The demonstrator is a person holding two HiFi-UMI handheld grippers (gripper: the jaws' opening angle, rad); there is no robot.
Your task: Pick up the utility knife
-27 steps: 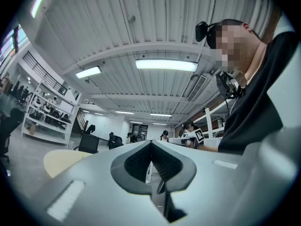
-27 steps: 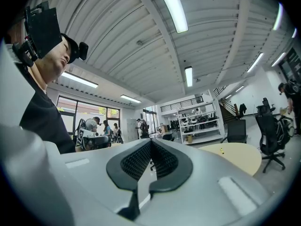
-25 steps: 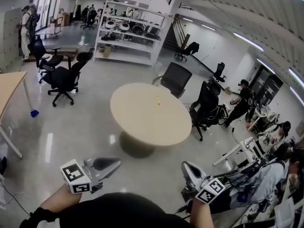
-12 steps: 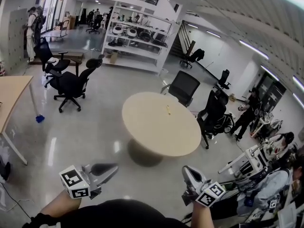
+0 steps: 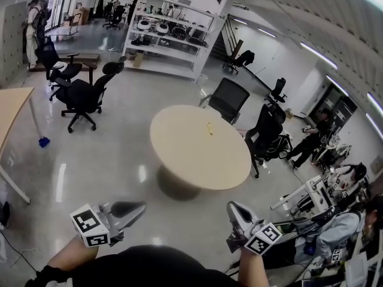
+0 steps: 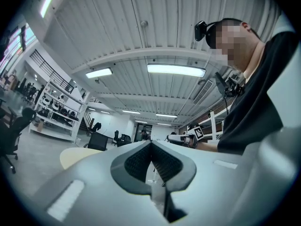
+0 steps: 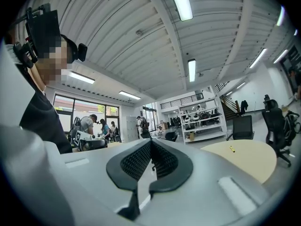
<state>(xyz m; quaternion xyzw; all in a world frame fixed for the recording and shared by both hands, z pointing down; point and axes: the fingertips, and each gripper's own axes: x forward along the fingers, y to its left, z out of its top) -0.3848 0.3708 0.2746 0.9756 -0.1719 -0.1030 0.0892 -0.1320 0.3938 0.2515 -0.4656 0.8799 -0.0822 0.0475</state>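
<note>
The utility knife (image 5: 209, 127) is a small yellow thing lying on the far half of a round beige table (image 5: 191, 160) out on the floor ahead. It also shows in the right gripper view as the yellow knife (image 7: 232, 149) on the table (image 7: 249, 159). My left gripper (image 5: 139, 207) is held low at the left, well short of the table, its jaws shut with nothing in them. Level with it at the right, my right gripper (image 5: 232, 208) is also shut and empty. The left gripper's pads (image 6: 141, 161) meet, and so do the right gripper's pads (image 7: 138, 160).
Black office chairs (image 5: 230, 98) stand behind and to the right of the table, another chair (image 5: 84, 97) to the left. A wooden desk (image 5: 9, 109) is at the far left, white shelves (image 5: 161, 37) at the back. People (image 5: 308, 142) and equipment crowd the right side.
The table and knife have shifted a little lower and nearer in the head view as both grippers were carried forward. Both stay shut and empty.
</note>
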